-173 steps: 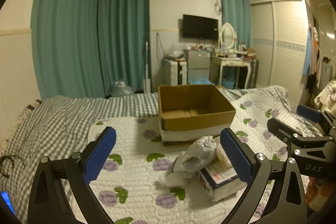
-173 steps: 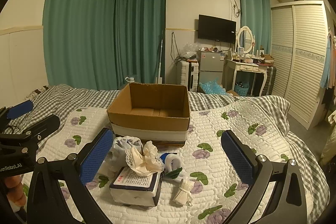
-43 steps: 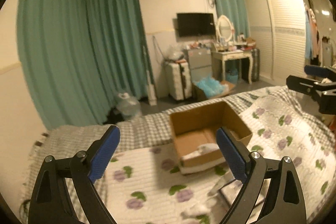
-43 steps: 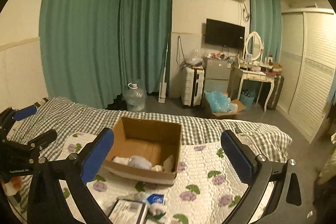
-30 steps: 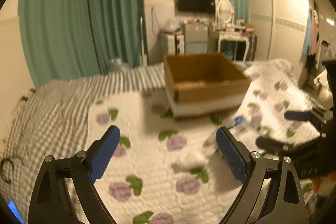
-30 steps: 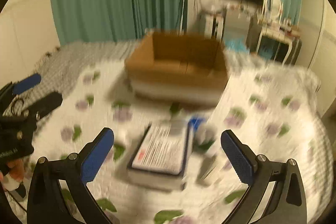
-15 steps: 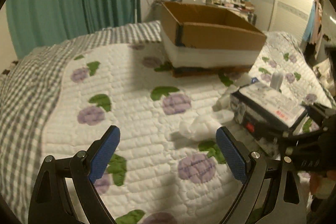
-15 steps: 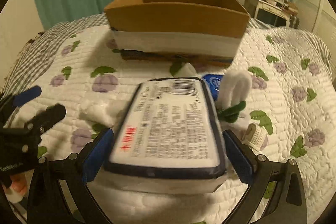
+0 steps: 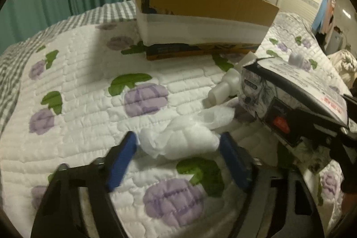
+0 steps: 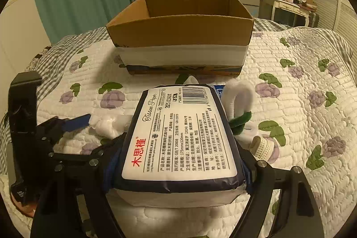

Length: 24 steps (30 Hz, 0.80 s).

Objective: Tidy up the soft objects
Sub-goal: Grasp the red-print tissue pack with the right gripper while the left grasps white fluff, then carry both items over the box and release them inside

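Note:
My left gripper [image 9: 178, 148] has its blue pads on either side of a crumpled white cloth [image 9: 178, 139] lying on the quilt; the jaws have narrowed around it. My right gripper [image 10: 178, 162] is shut on a tissue paper pack [image 10: 180, 137], whose end shows in the left wrist view [image 9: 290, 108]. An open cardboard box [image 10: 180, 37] stands behind on the bed, also in the left wrist view [image 9: 200, 8]. The left gripper shows in the right wrist view [image 10: 75, 122] beside the cloth [image 10: 109, 124].
A white fuzzy item with a green tie [image 10: 238, 104], a small cream roll [image 10: 263, 148] and a white sock [image 9: 223, 88] lie by the pack on the flowered quilt [image 10: 301, 81]. Curtains and furniture stand behind the bed.
Both grippers dropped low to the quilt. The left jaws narrowed around the white cloth; the right jaws closed on the tissue pack.

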Motion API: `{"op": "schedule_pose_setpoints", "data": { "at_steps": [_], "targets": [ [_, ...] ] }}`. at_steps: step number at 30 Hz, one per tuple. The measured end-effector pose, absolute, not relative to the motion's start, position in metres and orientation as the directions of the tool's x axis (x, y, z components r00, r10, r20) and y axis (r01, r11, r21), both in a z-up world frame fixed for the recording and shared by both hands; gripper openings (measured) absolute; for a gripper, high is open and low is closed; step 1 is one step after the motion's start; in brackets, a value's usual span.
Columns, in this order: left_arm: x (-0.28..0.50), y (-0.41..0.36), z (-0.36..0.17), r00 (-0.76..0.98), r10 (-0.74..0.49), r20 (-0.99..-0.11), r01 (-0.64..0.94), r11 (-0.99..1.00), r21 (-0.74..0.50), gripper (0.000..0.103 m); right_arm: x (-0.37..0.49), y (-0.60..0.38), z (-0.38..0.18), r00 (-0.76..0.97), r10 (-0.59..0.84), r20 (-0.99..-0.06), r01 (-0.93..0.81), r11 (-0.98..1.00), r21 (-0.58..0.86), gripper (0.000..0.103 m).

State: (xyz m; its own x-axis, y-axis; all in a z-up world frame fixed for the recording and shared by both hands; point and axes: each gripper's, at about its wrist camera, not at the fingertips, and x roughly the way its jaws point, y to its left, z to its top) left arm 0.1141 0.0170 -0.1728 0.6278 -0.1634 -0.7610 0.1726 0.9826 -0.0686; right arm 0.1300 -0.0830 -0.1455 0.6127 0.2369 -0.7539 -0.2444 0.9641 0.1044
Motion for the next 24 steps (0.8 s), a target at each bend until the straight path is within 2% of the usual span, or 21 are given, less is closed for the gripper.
{"op": "schedule_pose_setpoints", "data": {
  "at_steps": [1, 4, 11, 15, 24],
  "targets": [
    [0.116, 0.017, -0.173, 0.626, -0.164, -0.762, 0.169, 0.983, -0.073, 0.049, 0.13, -0.083, -0.146, 0.612, 0.238, -0.754, -0.245, 0.964, 0.105, 0.082],
    [0.117, 0.02, -0.176, 0.616, -0.159, -0.772, 0.148, 0.985, -0.085, 0.045, 0.128, -0.084, -0.148, 0.611, 0.24, -0.755, -0.246, 0.963, 0.107, 0.082],
    [0.091, 0.022, -0.155, 0.669, -0.148, -0.728, 0.139, 0.988, -0.073, 0.044, 0.119, -0.085, -0.138, 0.639, 0.242, -0.73, -0.252, 0.963, 0.099, 0.081],
    [0.07, 0.019, -0.136, 0.69, -0.073, -0.72, 0.1, 0.995, -0.006, 0.044, 0.108, -0.086, -0.125, 0.663, 0.254, -0.704, -0.264, 0.96, 0.097, 0.081],
    [0.027, 0.015, -0.1, 0.723, -0.028, -0.691, 0.031, 0.999, -0.008, 0.044, 0.073, -0.094, -0.082, 0.725, 0.29, -0.624, -0.302, 0.949, 0.089, 0.081]
  ]
}}
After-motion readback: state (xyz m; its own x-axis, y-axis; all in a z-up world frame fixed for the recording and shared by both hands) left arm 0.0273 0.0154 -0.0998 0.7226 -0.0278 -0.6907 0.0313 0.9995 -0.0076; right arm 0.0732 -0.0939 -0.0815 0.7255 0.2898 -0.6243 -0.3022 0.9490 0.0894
